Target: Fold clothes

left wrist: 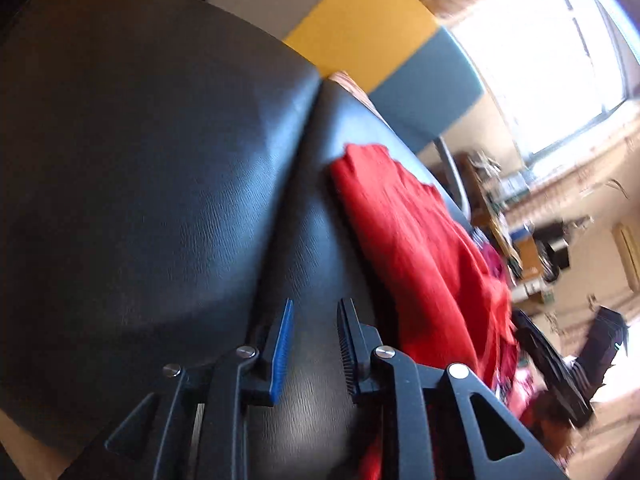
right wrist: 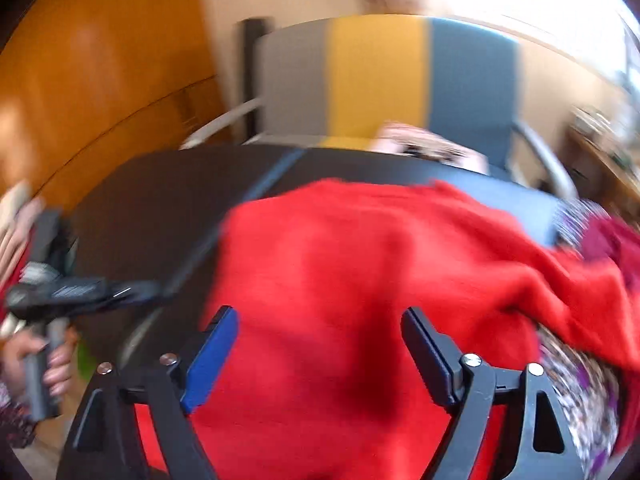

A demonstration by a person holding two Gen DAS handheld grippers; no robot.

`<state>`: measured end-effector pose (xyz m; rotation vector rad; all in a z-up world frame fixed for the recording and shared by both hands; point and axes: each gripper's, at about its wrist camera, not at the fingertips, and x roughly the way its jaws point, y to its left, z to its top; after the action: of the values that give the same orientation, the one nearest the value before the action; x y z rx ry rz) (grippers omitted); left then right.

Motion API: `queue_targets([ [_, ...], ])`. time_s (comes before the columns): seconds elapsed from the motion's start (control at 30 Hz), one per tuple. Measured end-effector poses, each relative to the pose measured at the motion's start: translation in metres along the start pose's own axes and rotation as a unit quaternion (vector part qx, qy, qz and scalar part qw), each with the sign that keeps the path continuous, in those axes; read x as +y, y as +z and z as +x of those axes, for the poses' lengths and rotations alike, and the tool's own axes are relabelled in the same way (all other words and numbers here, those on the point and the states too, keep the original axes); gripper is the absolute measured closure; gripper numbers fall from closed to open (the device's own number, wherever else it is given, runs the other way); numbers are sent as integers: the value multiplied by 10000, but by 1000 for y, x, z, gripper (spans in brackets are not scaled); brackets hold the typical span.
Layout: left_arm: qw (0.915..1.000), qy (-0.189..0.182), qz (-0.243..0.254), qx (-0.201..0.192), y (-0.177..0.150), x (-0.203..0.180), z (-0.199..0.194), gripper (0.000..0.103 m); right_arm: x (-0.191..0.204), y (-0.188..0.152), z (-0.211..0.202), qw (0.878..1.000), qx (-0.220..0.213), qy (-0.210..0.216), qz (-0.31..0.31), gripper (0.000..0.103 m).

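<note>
A bright red garment (left wrist: 420, 248) lies spread on a black padded table (left wrist: 140, 160). In the left wrist view it sits to the right of my left gripper (left wrist: 316, 304), which is open by a narrow gap over the bare black surface, with nothing between its pads. In the right wrist view the red garment (right wrist: 360, 260) fills the middle. My right gripper (right wrist: 319, 314) hangs wide open just above it, and the cloth lies beneath the fingers, not pinched. The left gripper (right wrist: 80, 292), held in a hand (right wrist: 56, 364), shows blurred at the table's left edge.
A patterned white and purple cloth (right wrist: 580, 380) and a dark red one (right wrist: 612, 240) lie at the table's right end. Behind the table stands a chair with a grey, yellow and blue back (right wrist: 380, 72). A wooden door (right wrist: 100, 80) is at the left, with shelves and a bright window at the right.
</note>
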<state>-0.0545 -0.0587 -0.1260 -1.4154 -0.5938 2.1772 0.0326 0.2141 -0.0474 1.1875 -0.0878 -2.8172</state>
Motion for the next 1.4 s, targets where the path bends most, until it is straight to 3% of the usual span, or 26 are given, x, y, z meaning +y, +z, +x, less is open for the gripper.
queue_targets([
  [0.13, 9995, 245, -108, -152, 5, -4, 6, 81, 59, 13, 51, 9947, 327, -142, -960, 12],
  [0.2, 9994, 304, -87, -170, 6, -6, 4, 81, 78, 11, 80, 9885, 528, -366, -1365, 18],
  [0.27, 9991, 366, -49, -195, 7, -9, 1, 80, 83, 7, 105, 9829, 740, -518, -1604, 50],
  [0.3, 9990, 396, -28, -205, 7, -9, -1, 80, 78, -2, 101, 9825, 848, -469, -1591, 79],
  [0.33, 9989, 426, -8, -213, 7, -8, -4, 80, 70, 0, 104, 9851, 857, -369, -1443, 89],
  [0.5, 9987, 450, -41, -240, 15, -6, -9, 79, -1, 23, 58, 9993, 147, 313, 128, 92],
  [0.63, 9994, 318, -83, -113, 23, -15, 5, 79, -85, 23, 4, 9875, -503, 352, 1454, 92],
  [0.73, 9998, 204, 41, 29, 28, -33, 22, 79, -147, -4, -7, 9670, -487, 352, 2477, 93],
  [0.87, 9995, 22, 214, 213, 39, -64, 48, 79, -205, -68, 6, 9187, -248, 614, 3893, 93],
  [0.93, 9987, -94, 291, 405, 44, -82, 65, 78, -217, -100, 13, 8985, -190, 698, 4329, 93],
  [1.07, 9958, -299, 513, 692, 49, -121, 93, 73, -221, -128, 12, 8744, -624, 984, 4711, 96],
  [1.2, 9888, -844, 547, 1104, 53, -162, 134, 64, -215, -135, 8, 8763, -769, 1078, 4632, 95],
  [1.23, 9859, -1016, 522, 1221, 52, -170, 144, 56, -213, -137, 5, 8754, -798, 1122, 4633, 95],
  [1.3, 9797, -1197, 243, 1593, 46, -176, 160, 52, -212, -141, 1, 8671, -775, 1220, 4766, 93],
  [1.4, 9671, -1423, -331, 2084, 35, -179, 187, 51, -209, -143, -5, 8690, -731, 1195, 4746, 93],
])
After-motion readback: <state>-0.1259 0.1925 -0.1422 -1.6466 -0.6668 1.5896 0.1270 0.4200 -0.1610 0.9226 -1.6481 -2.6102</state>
